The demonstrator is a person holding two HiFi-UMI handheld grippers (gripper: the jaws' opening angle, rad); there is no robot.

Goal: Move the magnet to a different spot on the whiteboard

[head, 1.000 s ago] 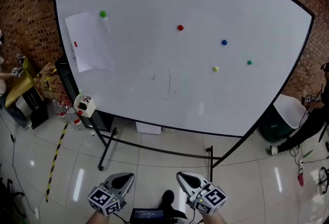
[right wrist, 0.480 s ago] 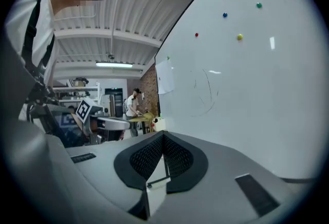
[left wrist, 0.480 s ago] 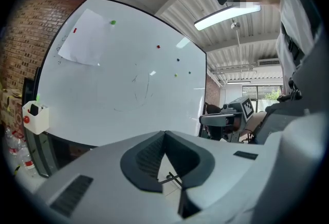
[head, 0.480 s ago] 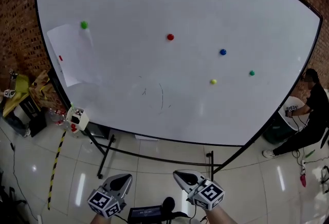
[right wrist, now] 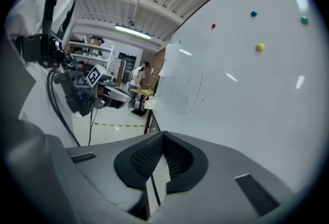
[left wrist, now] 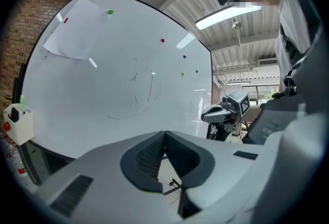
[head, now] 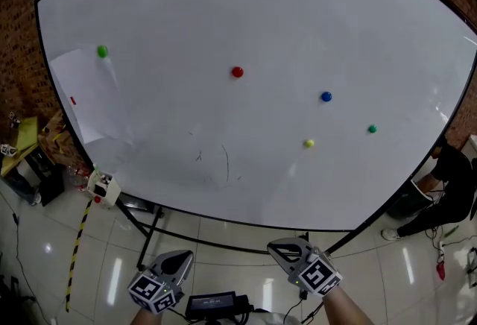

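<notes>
Magnets: five round ones on the whiteboard [head: 298,10], all stuck to its face, none held.
- red magnet [head: 237,71]: near the middle, alone, well apart from the others.
- blue magnet [head: 326,96]: right of the red one and lower.
- yellow magnet [head: 308,143]: below the blue one, slightly left of it.
- right green magnet [head: 372,129]: right of the yellow one, a little higher.
- left green magnet [head: 102,51]: far left, sitting on the top edge of a sheet of paper [head: 89,103] that hangs against the board.

Faint pen marks [head: 223,163] on the board below the red magnet, lower centre.

Left claw [left wrist: 164,135]: clenched, tips meeting, nothing between them. Low in the head view, well short of the board, touching no magnet.
Right claw [right wrist: 163,136]: clenched too, tips together, empty. Also low in the head view and clear of the board; slightly nearer the board's bottom edge than the left one.

Surroundings: the board stands on a dark frame on a glossy tiled floor [head: 223,264]. A small white box [head: 103,188] hangs at the lower left corner of the board. Striped tape [head: 78,241] runs along the floor at left. Brick wall [head: 19,40] behind the board. A person [head: 451,182] in dark clothes is at the right edge, beside the board.
</notes>
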